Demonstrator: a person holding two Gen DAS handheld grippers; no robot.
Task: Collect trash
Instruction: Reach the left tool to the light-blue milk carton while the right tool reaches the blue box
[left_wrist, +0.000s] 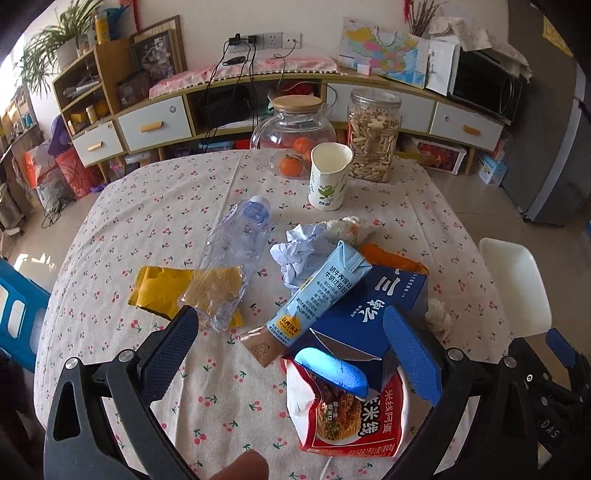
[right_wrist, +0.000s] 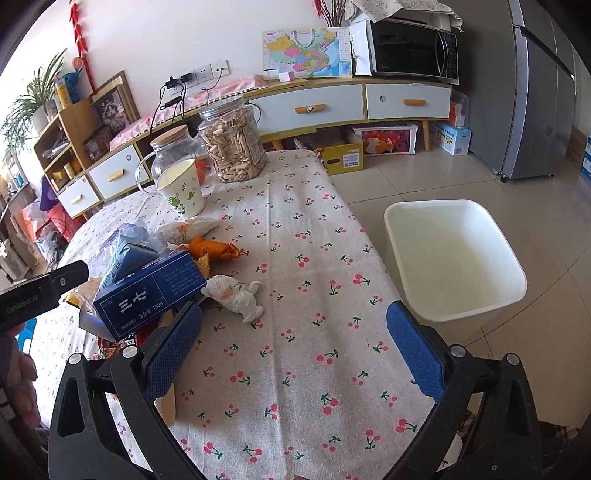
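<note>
Trash lies on the cherry-print table (left_wrist: 147, 229): a crushed clear bottle (left_wrist: 236, 254), a yellow wrapper (left_wrist: 166, 291), a light blue milk carton (left_wrist: 325, 288), a dark blue box (left_wrist: 373, 314), a red noodle packet (left_wrist: 347, 421), crumpled paper (left_wrist: 295, 254) and tissues (right_wrist: 236, 295). My left gripper (left_wrist: 291, 332) is open and empty, over the carton and box. My right gripper (right_wrist: 295, 328) is open and empty, above bare cloth, right of the dark blue box (right_wrist: 147, 295). A white bin (right_wrist: 454, 258) stands on the floor right of the table.
A paper cup (left_wrist: 328, 177), a glass jug with oranges (left_wrist: 291, 136) and a snack jar (left_wrist: 373, 136) stand at the table's far edge. Orange peel (right_wrist: 214, 251) lies mid-table. A blue stool (left_wrist: 14, 314) is at the left, cabinets behind.
</note>
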